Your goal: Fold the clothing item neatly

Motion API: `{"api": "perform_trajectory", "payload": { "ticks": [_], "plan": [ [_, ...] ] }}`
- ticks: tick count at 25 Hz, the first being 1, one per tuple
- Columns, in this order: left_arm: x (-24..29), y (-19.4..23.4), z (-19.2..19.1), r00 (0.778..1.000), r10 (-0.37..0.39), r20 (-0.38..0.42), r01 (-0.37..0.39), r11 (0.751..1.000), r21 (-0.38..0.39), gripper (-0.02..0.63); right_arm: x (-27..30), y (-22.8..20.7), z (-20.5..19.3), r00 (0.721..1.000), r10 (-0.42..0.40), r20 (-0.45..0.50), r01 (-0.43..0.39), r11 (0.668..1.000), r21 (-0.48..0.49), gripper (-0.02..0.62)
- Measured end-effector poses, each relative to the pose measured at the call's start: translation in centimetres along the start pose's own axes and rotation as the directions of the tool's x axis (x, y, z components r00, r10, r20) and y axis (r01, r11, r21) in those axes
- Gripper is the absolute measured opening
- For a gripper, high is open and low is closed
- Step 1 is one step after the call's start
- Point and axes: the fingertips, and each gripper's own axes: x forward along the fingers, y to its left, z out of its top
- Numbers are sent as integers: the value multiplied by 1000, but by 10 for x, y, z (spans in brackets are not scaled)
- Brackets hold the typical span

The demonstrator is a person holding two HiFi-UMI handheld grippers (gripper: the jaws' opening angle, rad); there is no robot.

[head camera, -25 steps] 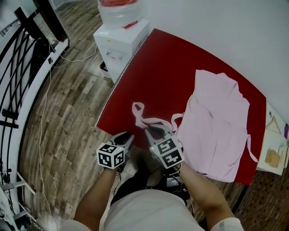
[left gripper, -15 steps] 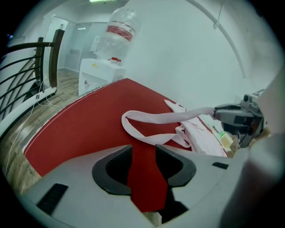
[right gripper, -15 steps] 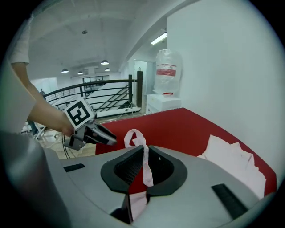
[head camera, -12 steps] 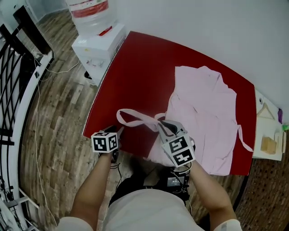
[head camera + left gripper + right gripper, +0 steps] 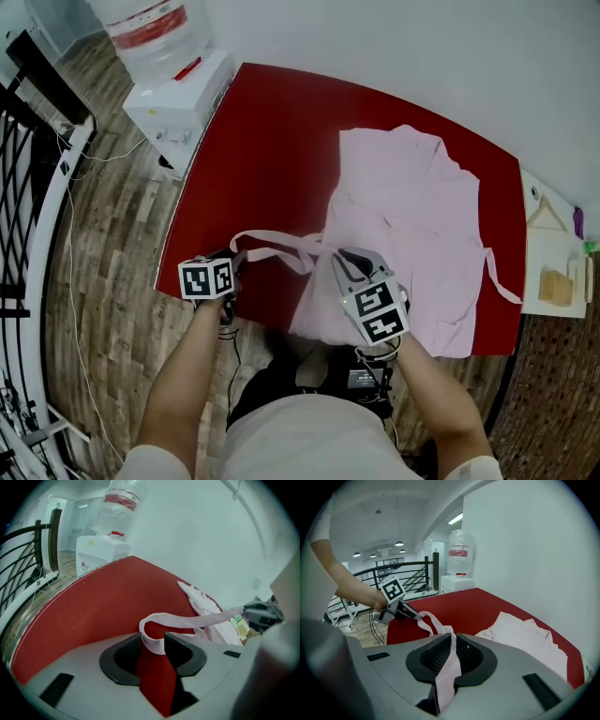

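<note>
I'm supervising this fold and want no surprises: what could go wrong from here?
1. The left gripper has jaws that have just been opening. The end of the pink strap lies loose between them, near the edge of the red table, so it could slip off and dangle.
2. The right gripper is shut on the same strap. Pulling further could drag and rumple the pink garment.

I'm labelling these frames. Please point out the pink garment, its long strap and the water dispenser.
pink garment (image 5: 403, 216), head view, the flat middle of its body.
long strap (image 5: 281, 242), head view, its middle stretch.
water dispenser (image 5: 178, 94), head view, its white top.
</note>
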Motion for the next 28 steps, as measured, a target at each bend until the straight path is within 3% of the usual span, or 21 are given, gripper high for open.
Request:
{"api": "perform_trajectory", "payload": {
  "ticks": [5, 6, 7, 10, 13, 21, 28],
  "plan": [
    [9, -13, 5, 1000, -26, -11, 25, 1000, -13, 139, -5, -14, -5, 1000, -9, 1, 9, 1000, 7, 44],
    [9, -14, 5, 1000, -16, -17, 16, 1000, -5, 59, -6, -17, -7, 1000, -12, 1, 12, 1000, 6, 44],
    [8, -15, 6, 1000, -6, -17, 6, 1000, 10, 21, -8, -20, -8, 1000, -17, 0, 17, 1000, 4, 44],
    [1, -31, 18, 999, -10, 34, 7, 995, 96, 18, -15, -35, -14, 999, -37, -3, 37, 999, -5, 44],
    [-10, -63, 36, 991, -63, 117, 37, 976, 213, 18, -23, -54, -24, 998, -62, -11, 62, 998, -3, 44],
    [-37, -178, 60, 940, -269, 209, 142, 867, 477, 18, -51, -115, -53, 988, -149, -39, 149, 989, 7, 44],
    [-36, -267, 58, 909, -381, 171, 203, 760, 617, 18, -78, -166, -83, 971, -229, -68, 229, 973, 3, 44]
  ]
}}
